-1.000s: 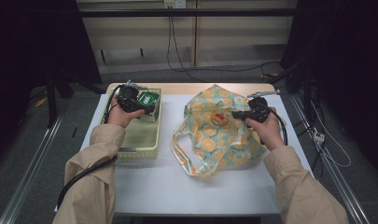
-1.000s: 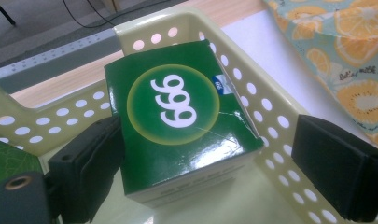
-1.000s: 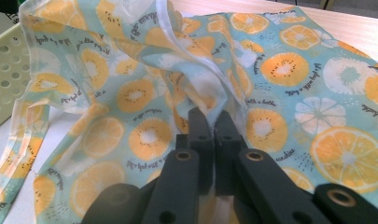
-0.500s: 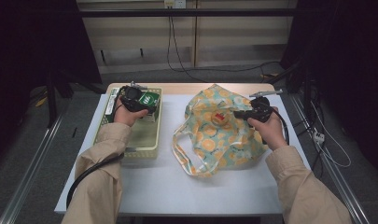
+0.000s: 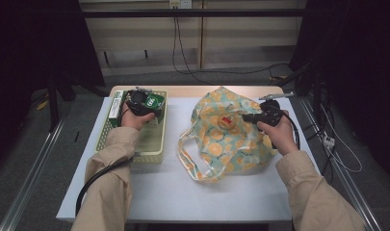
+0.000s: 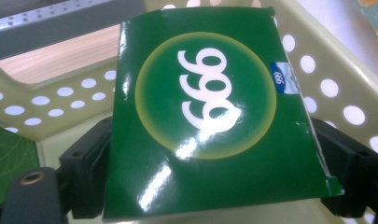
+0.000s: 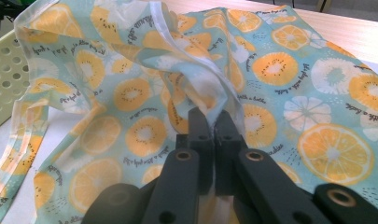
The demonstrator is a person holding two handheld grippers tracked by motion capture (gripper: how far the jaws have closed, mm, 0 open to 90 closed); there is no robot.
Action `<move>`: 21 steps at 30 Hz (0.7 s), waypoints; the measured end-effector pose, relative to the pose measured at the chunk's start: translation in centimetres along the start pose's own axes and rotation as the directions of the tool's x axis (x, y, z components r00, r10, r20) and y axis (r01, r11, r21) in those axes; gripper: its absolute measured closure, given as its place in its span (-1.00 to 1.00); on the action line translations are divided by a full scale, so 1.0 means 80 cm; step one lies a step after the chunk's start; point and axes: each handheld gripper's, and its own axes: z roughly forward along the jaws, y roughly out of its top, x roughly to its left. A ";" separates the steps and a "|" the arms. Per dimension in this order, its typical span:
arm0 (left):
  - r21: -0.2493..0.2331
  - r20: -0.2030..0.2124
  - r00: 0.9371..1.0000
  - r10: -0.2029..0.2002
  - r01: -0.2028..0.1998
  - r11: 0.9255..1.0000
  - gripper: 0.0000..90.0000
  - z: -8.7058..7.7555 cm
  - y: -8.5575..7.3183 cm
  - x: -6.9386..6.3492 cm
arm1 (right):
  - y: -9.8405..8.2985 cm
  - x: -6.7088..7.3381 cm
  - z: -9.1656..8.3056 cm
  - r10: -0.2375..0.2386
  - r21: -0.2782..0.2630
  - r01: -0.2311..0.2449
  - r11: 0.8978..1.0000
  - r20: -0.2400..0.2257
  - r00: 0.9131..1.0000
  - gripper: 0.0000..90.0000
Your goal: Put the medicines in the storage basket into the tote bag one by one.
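L gripper (image 5: 140, 103) sits over the far end of the basket (image 5: 135, 149), at about 10 o'clock on the table (image 5: 183, 192). Its jaws stand wide on either side of the green box (image 6: 210, 116) and have just been closing in a bit; pads sit at the box's side edges, so it looks gripped, tho how firmly I can't tell. Box is tilted, its face toward the camera, still inside the basket near the far wall.

R gripper (image 7: 213, 126) is at about 2 o'clock, jaws tight together, pinching a fold of the bag's (image 5: 226, 139) rim and holding it up. Bag lies spread mid-table, handles trailing toward 6 o'clock.

Risks, as I judge them:
- Box is glossy card w/ a torn corner at one side. Grip is on thin edges, so it could bow, crush or pop out on lifting, esp. if the squeeze is light.
- Box may catch the basket wall on the way up and twist in the jaws.
- R pinch holds just one layer of thin fabric. If it slips or the mouth sags shut, the box lands on top of the bag, not inside.
- Mouth looks narrow vs the box; a flat approach could snag the rim and drag the bag.
- 2nd green pack (image 5: 115, 105) at the basket's 9 o'clock edge could get bumped.
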 end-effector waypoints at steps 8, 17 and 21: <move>0.021 0.009 1.000 -0.024 0.023 1.000 -0.64 -0.020 -0.001 0.001 | -0.001 0.000 0.000 0.000 -0.001 0.000 1.000 0.002 1.000 0.98; -0.002 0.054 0.999 -0.005 0.005 1.000 -0.63 -0.073 0.008 0.008 | -0.002 0.002 0.001 0.000 0.005 0.000 1.000 0.006 1.000 0.98; -0.030 0.080 0.996 0.025 -0.023 0.999 -0.63 -0.100 0.013 0.007 | -0.001 0.004 0.000 -0.007 0.006 0.007 1.000 0.008 1.000 0.98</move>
